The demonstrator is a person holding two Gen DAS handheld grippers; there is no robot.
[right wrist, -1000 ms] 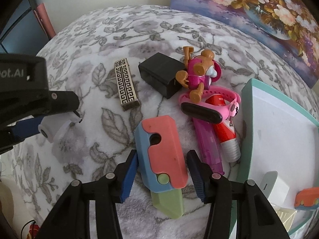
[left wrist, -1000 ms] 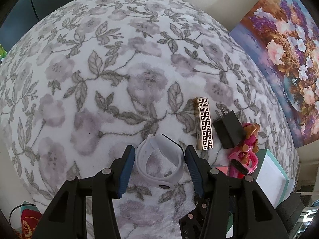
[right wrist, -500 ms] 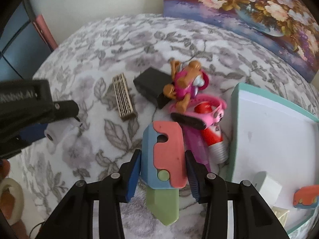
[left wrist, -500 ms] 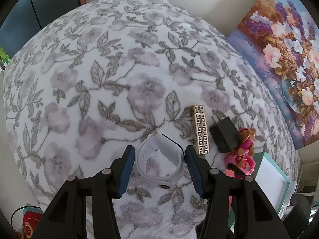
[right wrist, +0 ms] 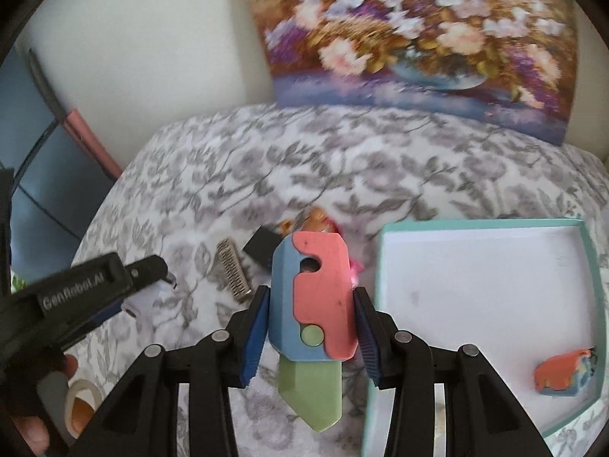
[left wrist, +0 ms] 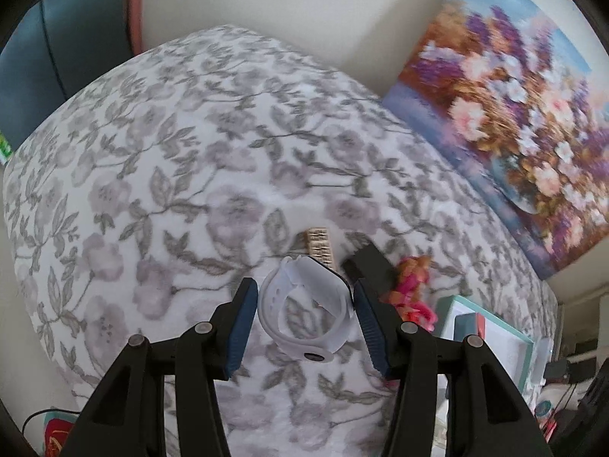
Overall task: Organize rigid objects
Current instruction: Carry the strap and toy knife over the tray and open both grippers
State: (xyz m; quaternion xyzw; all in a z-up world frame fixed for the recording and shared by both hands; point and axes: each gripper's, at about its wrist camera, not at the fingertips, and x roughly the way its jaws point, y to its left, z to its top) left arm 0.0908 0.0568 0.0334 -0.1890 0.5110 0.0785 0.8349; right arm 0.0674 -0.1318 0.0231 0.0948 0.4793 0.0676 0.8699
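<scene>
We hold the white watch band [left wrist: 304, 306] clamped in our left gripper [left wrist: 301, 318], above the floral cloth [left wrist: 160, 190]. Our right gripper [right wrist: 310, 327] squeezes the toy knife [right wrist: 312, 304] beside the teal box [right wrist: 483, 224].

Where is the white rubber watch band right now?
In the left wrist view, the white rubber watch band sits between the left gripper's blue fingers, lifted above the flowery blanket, just in front of the gold patterned bar.
</scene>
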